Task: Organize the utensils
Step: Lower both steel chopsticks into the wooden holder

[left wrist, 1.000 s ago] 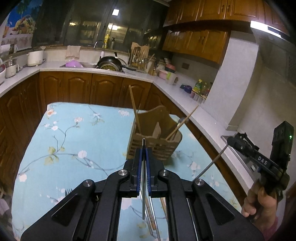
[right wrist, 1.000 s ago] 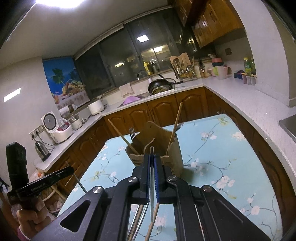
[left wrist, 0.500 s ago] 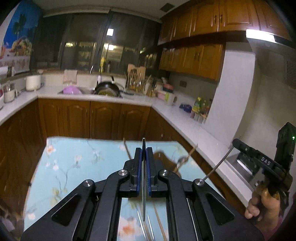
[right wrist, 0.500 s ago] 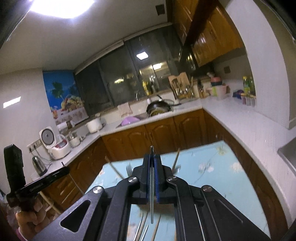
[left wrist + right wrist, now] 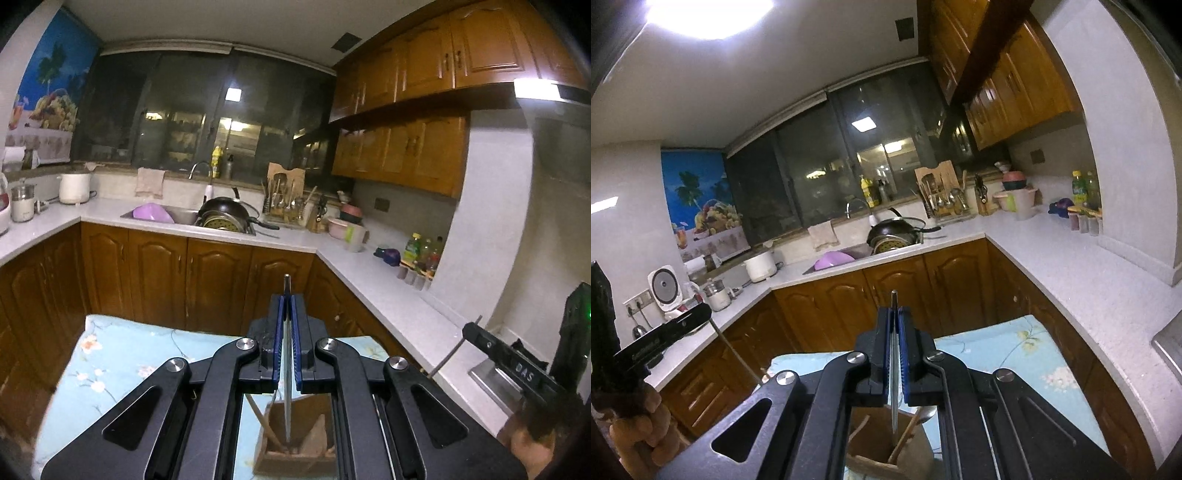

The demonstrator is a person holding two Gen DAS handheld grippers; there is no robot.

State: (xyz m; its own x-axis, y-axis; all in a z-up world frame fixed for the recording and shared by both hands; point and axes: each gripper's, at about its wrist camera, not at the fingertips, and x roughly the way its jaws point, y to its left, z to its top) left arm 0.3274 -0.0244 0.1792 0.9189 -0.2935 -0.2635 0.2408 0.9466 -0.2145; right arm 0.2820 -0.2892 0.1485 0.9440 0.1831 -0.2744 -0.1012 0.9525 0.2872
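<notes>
Left tool [image 5: 287, 306] clamping metal utensil [image 5: 287, 387], wooden holder [image 5: 295, 452] below

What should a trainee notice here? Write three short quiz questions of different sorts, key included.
1. True or false: the left gripper is shut on a thin metal utensil.
2. The right gripper holds its metal utensil over: A wooden utensil holder; B sink; C rice cooker?
3. Fill in: the floral tablecloth is light ____.
Key: 1 true; 2 A; 3 blue.
</notes>
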